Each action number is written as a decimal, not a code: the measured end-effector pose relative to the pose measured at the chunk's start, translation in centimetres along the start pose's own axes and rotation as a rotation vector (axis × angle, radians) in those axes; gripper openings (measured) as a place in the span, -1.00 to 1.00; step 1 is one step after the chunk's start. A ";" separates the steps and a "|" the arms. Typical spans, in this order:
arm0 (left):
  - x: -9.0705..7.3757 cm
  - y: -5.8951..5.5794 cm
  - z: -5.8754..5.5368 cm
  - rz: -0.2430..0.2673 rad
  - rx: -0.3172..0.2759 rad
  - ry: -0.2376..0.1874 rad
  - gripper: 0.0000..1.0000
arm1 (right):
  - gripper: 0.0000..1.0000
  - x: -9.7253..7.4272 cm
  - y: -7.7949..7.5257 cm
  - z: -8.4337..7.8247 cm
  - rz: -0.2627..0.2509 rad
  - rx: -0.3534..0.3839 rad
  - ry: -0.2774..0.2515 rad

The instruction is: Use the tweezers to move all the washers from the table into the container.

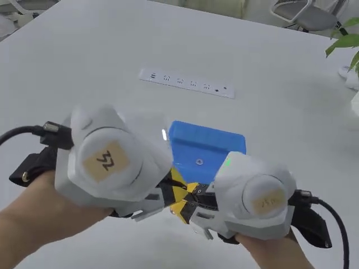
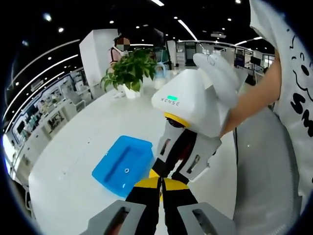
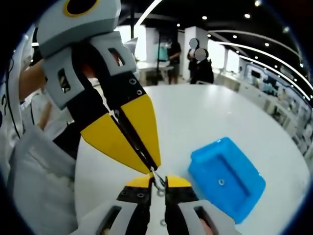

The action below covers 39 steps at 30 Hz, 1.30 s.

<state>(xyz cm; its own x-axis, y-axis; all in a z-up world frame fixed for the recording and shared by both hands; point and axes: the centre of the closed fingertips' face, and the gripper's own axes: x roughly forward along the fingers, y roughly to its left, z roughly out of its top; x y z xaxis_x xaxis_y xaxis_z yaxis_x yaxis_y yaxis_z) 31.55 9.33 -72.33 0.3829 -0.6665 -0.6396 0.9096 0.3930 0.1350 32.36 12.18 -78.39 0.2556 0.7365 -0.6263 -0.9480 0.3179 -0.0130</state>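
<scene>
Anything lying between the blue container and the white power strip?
Nothing: in the head view the white table between the blue rectangular container and the long white power strip is bare.

The container [image 1: 207,147] is bright blue and the washer [image 1: 199,162] silvery. The desk [image 1: 252,61] and power strip [image 1: 187,83] are pale grey-white. The left gripper [image 2: 161,185] and right gripper [image 3: 159,182] have white housings and black jaws tipped yellow. A tan sticker [image 1: 105,161] bears a black zigzag. The tweezers [image 3: 138,144] are dark, and the plant leaves [image 1: 343,39] green.
</scene>
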 end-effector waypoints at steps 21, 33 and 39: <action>0.3 3.6 4.7 0.073 0.134 -0.065 -1.00 | -0.88 -2.1 -5.4 3.7 -0.124 -0.061 -0.075; 2.6 6.2 3.9 0.119 0.154 -0.061 -1.00 | -0.89 -0.4 -8.3 2.7 -0.145 -0.078 -0.045; 4.0 6.8 2.8 0.095 0.126 -0.052 -1.00 | -0.89 0.8 -8.8 1.3 -0.131 -0.081 -0.004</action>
<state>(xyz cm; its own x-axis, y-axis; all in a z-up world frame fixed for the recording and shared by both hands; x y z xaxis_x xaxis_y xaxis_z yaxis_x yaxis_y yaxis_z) 39.73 7.64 -71.85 0.4732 -0.6631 -0.5800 0.8806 0.3753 0.2894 41.17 10.76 -77.78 0.3785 0.6941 -0.6123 -0.9187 0.3625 -0.1570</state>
